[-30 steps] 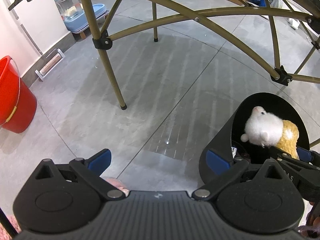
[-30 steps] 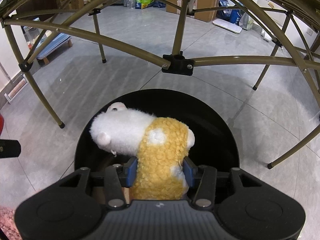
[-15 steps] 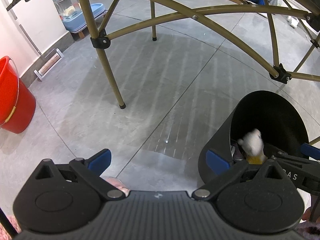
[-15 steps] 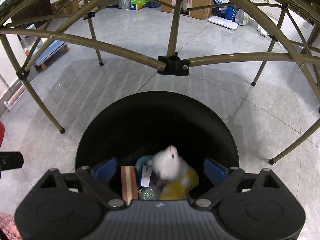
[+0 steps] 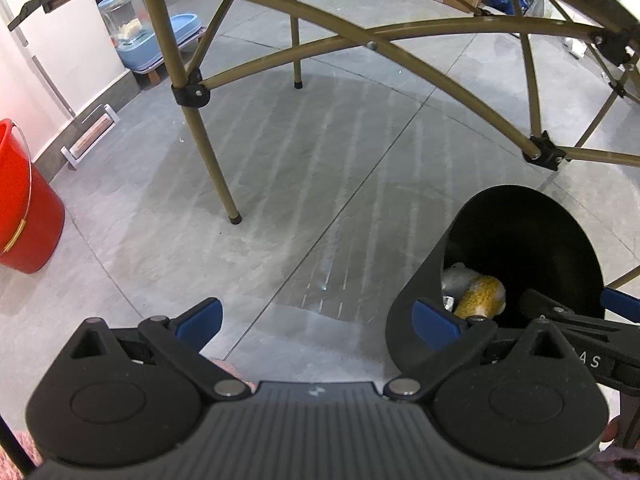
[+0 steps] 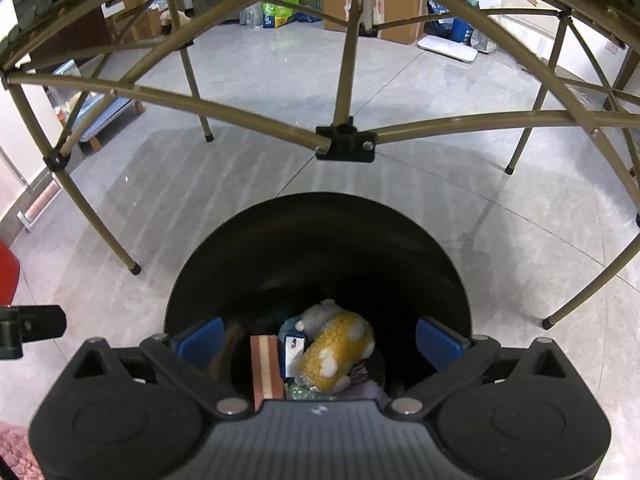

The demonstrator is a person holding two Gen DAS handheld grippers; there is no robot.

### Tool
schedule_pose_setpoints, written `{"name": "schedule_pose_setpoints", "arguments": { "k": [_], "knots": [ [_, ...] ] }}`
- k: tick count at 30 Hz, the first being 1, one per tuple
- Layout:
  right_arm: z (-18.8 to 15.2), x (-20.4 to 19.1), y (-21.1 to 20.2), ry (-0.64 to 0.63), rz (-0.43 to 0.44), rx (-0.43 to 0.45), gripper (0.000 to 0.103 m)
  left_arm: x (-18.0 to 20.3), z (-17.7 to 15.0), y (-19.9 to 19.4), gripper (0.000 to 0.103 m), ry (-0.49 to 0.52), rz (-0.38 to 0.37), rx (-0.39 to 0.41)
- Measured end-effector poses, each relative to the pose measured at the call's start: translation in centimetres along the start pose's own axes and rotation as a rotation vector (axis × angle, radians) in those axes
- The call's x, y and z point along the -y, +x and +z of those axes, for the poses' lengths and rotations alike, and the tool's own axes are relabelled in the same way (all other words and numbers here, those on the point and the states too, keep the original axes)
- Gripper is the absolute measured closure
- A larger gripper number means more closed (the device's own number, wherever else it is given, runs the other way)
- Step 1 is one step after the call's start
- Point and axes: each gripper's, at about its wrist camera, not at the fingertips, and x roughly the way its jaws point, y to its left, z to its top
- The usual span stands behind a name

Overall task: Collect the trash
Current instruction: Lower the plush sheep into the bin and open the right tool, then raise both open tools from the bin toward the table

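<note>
A black bin [image 6: 320,240] stands on the grey floor under a folding table frame. At its bottom lies a white and yellow plush toy [image 6: 336,354] on its side, beside a striped block [image 6: 266,364] and a small blue packet [image 6: 294,350]. My right gripper [image 6: 320,336] hovers over the bin mouth; its jaws are opening wide and grip nothing, with the toy far below them. My left gripper [image 5: 316,318] is open and empty over bare floor, left of the bin [image 5: 520,216]. From there the toy [image 5: 480,294] shows inside the bin.
Tan legs and braces of the table frame [image 5: 212,160] cross the floor ahead. A red bucket [image 5: 24,216] stands at the far left by the wall, a blue container [image 5: 136,40] behind it. Cardboard boxes [image 6: 384,4] and bags line the back.
The right gripper's jaws spread from shut on the plush toy to wide apart. The toy fell from above the rim to the bottom of the bin. The left gripper stayed put.
</note>
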Motion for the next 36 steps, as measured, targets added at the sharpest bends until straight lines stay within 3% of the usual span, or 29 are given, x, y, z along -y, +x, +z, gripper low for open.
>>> {"name": "schedule_pose_setpoints", "arguments": {
  "k": [8, 21, 36],
  "knots": [
    [0.1, 0.8, -2.4, -0.001, -0.013, 0.074, 0.0, 0.8, 0.3, -2.2, 0.0, -0.003, -0.039, 0.067],
    [-0.7, 2.8, -7.9, -0.011, 0.002, 0.258, 0.0, 1.8, 0.5, -8.8, 0.0, -0.055, -0.083, 0.29],
    [-1.4, 4.6, -14.5, 0.045, 0.089, 0.463, 0.0, 1.9, -1.1, -14.3, 0.0, 0.0, -0.09, 0.396]
  ]
}}
